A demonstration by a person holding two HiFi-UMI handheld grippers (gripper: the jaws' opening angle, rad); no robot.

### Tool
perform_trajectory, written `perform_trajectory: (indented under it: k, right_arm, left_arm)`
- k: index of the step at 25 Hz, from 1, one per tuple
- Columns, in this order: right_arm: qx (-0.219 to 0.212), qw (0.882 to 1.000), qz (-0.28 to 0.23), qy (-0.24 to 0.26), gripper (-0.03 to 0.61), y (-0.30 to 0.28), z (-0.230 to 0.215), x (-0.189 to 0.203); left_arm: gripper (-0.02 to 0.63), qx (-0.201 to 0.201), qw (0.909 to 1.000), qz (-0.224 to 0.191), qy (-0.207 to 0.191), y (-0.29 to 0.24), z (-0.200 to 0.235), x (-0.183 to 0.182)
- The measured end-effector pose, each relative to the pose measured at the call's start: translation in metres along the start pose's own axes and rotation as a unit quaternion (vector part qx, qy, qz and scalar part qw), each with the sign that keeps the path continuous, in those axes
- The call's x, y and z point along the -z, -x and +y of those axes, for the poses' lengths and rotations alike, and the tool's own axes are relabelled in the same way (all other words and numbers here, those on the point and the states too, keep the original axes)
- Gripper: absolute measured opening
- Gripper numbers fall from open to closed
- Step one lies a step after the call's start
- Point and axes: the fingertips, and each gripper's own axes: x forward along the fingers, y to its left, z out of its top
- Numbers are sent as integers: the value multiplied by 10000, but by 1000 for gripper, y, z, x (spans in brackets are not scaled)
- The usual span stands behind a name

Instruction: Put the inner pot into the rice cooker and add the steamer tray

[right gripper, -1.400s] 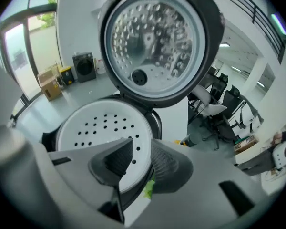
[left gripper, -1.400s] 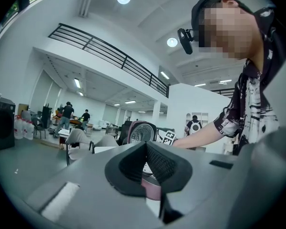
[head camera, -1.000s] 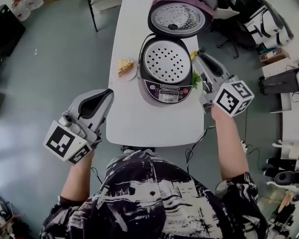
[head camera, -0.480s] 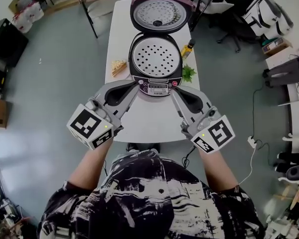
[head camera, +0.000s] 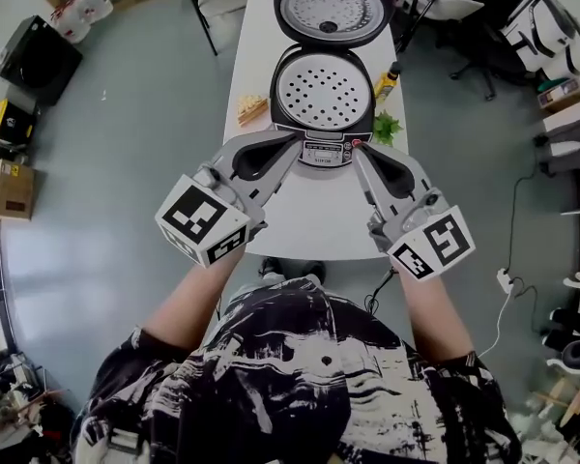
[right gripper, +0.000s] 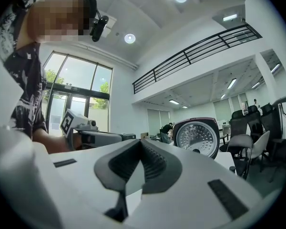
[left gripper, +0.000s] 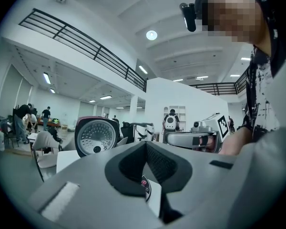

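We look steeply down on a white table [head camera: 304,225] with the rice cooker [head camera: 282,114] standing at its middle. Its lid [head camera: 334,10] is thrown back, so the ribbed inner face shows. The steamer tray [head camera: 324,92] — a pale disc full of small holes — sits level in the cooker's mouth. What lies under the tray we cannot tell, so the inner pot goes unplaced.

Both grippers point level at the cooker's near side. The left gripper [head camera: 294,142] has its tips by the left end of the control panel [head camera: 325,153]. The right gripper [head camera: 357,146] has its tips by the panel's right end. From above we cannot tell whether either touches the housing. In each gripper's own view the two ribbed pads meet at the tip, pressed together with nothing pinched — only table and panel show through the hollow behind them.

Left of the cooker lies a piece of food [head camera: 252,109]. To its right are a sprig of green leaves [head camera: 385,128] and a small bottle [head camera: 388,78].
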Motion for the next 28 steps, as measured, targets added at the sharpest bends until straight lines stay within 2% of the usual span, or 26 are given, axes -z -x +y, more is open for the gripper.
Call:
perform_trajectory:
  k: [28]
  right_arm:
    - [-109, 9999, 94, 8, -3, -2, 3, 10]
  left_arm:
    - [5, -209, 9997, 25, 93, 2, -2, 10]
